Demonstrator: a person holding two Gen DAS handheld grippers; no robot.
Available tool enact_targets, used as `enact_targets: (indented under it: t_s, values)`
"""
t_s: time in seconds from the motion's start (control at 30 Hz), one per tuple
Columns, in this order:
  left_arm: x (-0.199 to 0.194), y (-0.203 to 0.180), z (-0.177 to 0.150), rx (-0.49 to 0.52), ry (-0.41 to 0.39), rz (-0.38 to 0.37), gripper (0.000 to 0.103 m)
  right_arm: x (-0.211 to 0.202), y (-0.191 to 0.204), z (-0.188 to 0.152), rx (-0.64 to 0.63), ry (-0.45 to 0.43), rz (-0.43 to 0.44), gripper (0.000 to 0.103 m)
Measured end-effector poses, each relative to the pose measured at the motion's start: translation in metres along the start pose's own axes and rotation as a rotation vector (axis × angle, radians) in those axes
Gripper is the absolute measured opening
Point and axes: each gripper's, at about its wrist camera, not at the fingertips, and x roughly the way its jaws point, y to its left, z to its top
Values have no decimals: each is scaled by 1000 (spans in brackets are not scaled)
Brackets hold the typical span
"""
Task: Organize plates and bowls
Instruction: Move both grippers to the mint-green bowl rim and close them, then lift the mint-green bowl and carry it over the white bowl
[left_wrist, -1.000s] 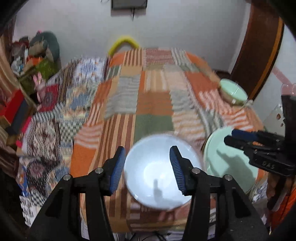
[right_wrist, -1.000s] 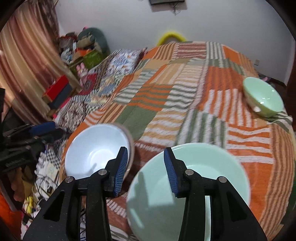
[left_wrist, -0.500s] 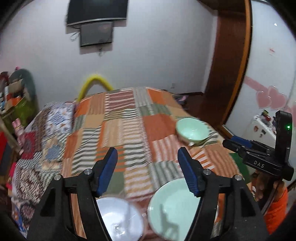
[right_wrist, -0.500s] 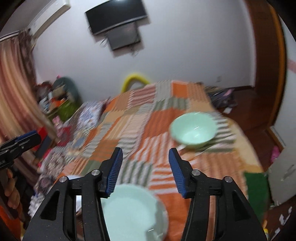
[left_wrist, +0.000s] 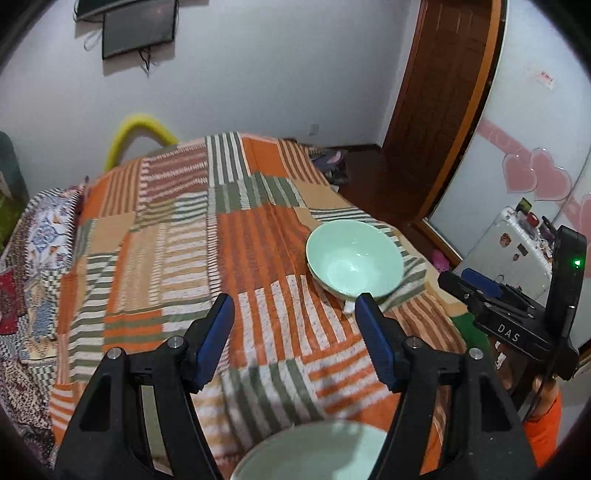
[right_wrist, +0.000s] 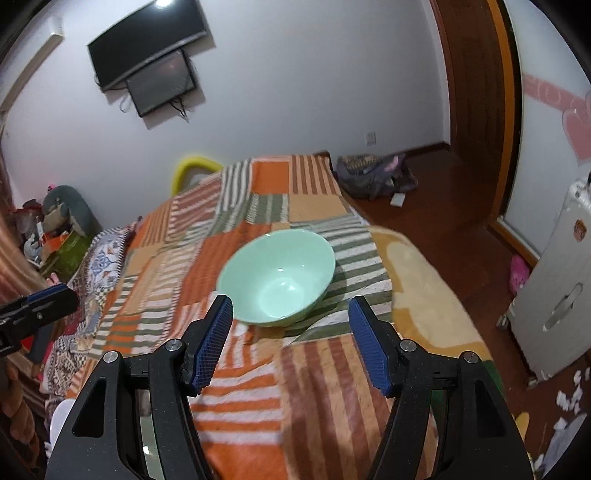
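- Your left gripper (left_wrist: 294, 339) hangs above the patchwork bedspread (left_wrist: 192, 258) with its blue-padded fingers (left_wrist: 216, 338) spread wide and nothing between them.
- Your right gripper (right_wrist: 290, 339) is also held above the bed, jaws wide apart and empty, aimed toward the far corner of the bedspread (right_wrist: 321, 398).
- In the left wrist view your right gripper (left_wrist: 480, 291) shows at the right edge, off the side of the bed; in the right wrist view your left gripper (right_wrist: 35, 310) shows at the left edge.
- You can count two pale green pieces: one mint-green bowl (left_wrist: 354, 258) standing upright on the bedspread near the bed's right side, and the rim of a pale green dish (left_wrist: 314, 456) just under your left gripper at the near edge.
- From the right wrist the mint-green bowl (right_wrist: 279, 277) sits just beyond the fingertips, centred between them and not touched.
- A sliver of something white (right_wrist: 59, 417) shows at the lower left of the right wrist view; you cannot tell what it is.
- Around you: a wall-mounted TV (right_wrist: 147, 51), a yellow padded bar (left_wrist: 138, 127) at the head of the bed, a bag (right_wrist: 373, 173) on the wooden floor, and a white cabinet (right_wrist: 554, 295) to the right.
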Motion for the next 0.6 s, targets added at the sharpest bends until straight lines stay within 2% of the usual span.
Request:
enact_targets:
  t_s: [0.1,0.17,0.23,0.37,0.43,0.6]
  values:
    - [34,3,8,-10,33,-14,66,24,-9,5,18,44,2,60]
    - [56,6,11,-12,61,-27,55,42,-13,8,27,73,3,53]
    - [74,8,14,-13,90,-41,49,57,-18,10,37,106,2,39]
    - [110,13,16,-20,153,-73,33,88,-33,13,101,189,22,27]
    - [121,13,16,-17,168,-78,33,94,-37,11,113,213,28,20]
    - [143,10,19,-14,191,-91,32,95,-31,7,48,212,13,19]
